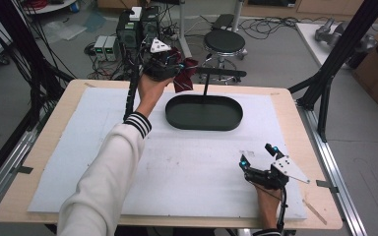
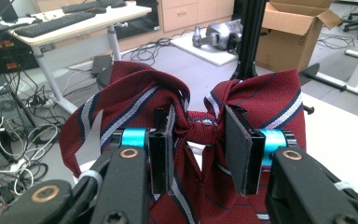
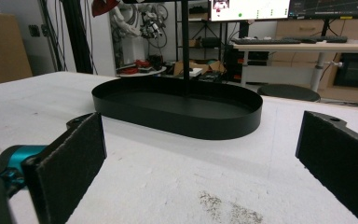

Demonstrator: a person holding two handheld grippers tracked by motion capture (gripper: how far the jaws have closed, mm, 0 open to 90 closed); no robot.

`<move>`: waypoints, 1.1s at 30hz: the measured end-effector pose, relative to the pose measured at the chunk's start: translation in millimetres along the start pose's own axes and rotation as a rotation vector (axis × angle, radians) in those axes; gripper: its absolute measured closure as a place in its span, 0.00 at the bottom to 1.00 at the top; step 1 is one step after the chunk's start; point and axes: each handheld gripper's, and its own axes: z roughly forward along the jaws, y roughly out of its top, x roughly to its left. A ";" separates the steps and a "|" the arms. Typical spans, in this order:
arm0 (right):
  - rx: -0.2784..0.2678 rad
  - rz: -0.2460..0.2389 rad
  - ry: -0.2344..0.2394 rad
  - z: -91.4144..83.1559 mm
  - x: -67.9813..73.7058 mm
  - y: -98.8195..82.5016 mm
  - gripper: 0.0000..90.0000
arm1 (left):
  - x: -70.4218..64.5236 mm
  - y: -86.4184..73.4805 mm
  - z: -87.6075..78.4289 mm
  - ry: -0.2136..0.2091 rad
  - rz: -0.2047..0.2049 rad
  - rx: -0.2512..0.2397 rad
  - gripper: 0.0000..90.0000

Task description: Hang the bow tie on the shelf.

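- High view: left gripper (image 1: 170,66) held up beyond the far edge of the table (image 1: 44,147), above and left of the black oval tray (image 1: 204,113). Clamped on a dark red striped tie (image 1: 184,76), which hangs bunched from the jaws, in the air, just beside the tip of the thin horizontal bar (image 1: 221,73) of the stand that rises from the tray. Whether cloth and bar touch cannot be told here. Grey three-cornered plate on top of the gripper, white sleeve with striped cuff (image 1: 139,123) reaching in from below.
- Same view, near right corner: right gripper (image 1: 258,156) resting low over the white mat (image 1: 78,162), jaws spread wide, nothing between them, well apart from the tray.
- Left gripper view: tie (image 2: 196,121) pinched at its gathered middle between the two black pads (image 2: 235,149), fanning out in red folds with navy and pale stripes on both sides and dropping below the jaws. Floor, desks and a cardboard box (image 2: 293,28) behind.
- Right gripper view: both pads (image 3: 72,161) far apart at the frame's sides, bare mat (image 3: 168,172) between. Tray (image 3: 177,109) straight ahead, its upright post (image 3: 185,46) rising from the middle; a scrap of red tie (image 3: 103,6) at the top edge.
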 end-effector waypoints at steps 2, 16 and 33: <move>0.000 -0.003 0.001 0.0 -0.1 0.0 0.01 | -0.1 -4.0 1.3 0.004 -0.002 0.007 0.72; -0.001 -0.005 0.000 0.1 0.1 0.1 0.01 | -0.7 -22.6 -1.3 0.003 0.018 0.055 0.72; -0.003 -0.010 0.000 0.1 0.3 0.0 0.01 | -6.1 -46.9 -3.8 0.008 0.020 0.095 0.72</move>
